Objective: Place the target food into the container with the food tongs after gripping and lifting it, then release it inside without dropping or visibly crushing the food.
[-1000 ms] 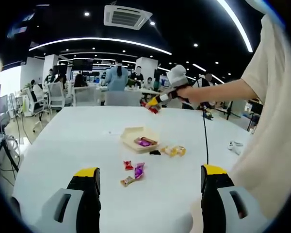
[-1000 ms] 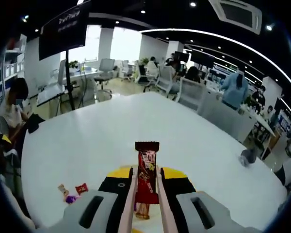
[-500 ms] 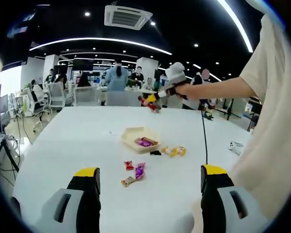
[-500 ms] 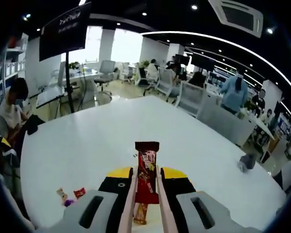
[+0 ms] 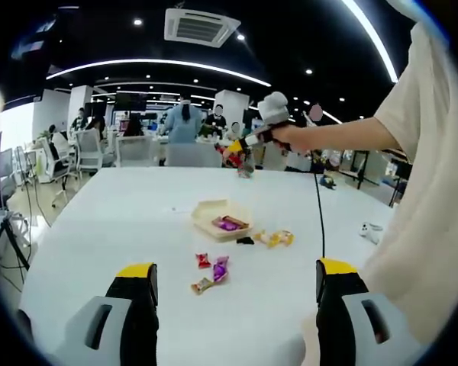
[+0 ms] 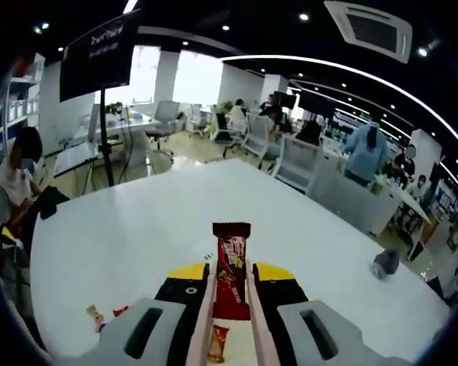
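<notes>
**Candy bar clamped in my right gripper, high above the table**

Candy bar (image 6: 230,268) in a dark red wrapper stands upright between my tongs (image 6: 206,320), and my right gripper (image 6: 230,284) is squeezed onto those tongs, so the bar sits pinched tight with its top end poking up past the yellow jaw tips. From the left gripper view I see that same right gripper (image 5: 240,156) held out on the person's arm (image 5: 343,137), up in the air beyond the far side of the container (image 5: 219,216). That container is a pale, shallow box on the white table (image 5: 122,221), and a purple sweet (image 5: 228,224) already lies inside it. Just beside it, toward the person, rests a yellow-wrapped sweet (image 5: 275,237). Nearer to me lies a little cluster of loose sweets (image 5: 211,271), red, purple and tan. My left gripper (image 5: 233,290) hangs low over the near edge of the table, jaws spread wide apart with nothing between them.
</notes>
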{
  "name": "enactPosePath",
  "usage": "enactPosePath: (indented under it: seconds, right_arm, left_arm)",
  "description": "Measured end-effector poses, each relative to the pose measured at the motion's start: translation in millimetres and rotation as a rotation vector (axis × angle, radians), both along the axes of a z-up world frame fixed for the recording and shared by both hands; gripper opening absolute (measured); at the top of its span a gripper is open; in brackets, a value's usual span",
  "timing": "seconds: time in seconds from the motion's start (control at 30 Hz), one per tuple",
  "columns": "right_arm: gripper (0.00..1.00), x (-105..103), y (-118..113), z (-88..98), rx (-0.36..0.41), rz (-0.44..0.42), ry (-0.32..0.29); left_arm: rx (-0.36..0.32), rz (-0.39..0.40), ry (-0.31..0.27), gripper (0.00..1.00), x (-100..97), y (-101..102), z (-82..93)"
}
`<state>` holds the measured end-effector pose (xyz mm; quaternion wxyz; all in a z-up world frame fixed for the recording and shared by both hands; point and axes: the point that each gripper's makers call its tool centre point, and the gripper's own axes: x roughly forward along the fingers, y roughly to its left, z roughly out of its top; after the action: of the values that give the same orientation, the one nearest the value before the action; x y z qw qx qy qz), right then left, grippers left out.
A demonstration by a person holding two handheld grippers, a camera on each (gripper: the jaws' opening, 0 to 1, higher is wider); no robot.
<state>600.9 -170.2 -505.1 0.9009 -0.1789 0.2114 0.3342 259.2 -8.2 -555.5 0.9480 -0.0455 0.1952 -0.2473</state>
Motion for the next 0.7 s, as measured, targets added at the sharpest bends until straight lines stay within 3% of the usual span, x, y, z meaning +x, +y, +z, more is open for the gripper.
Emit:
enactPosePath:
  seconds: [0.7]
  right_arm:
    - [0.22,8.6,-2.5,3.5,-0.021,0.008,-0.017]
  left_arm:
    - [-0.002,0.001,0.0,0.85,0.3,-1.9,-0.6]
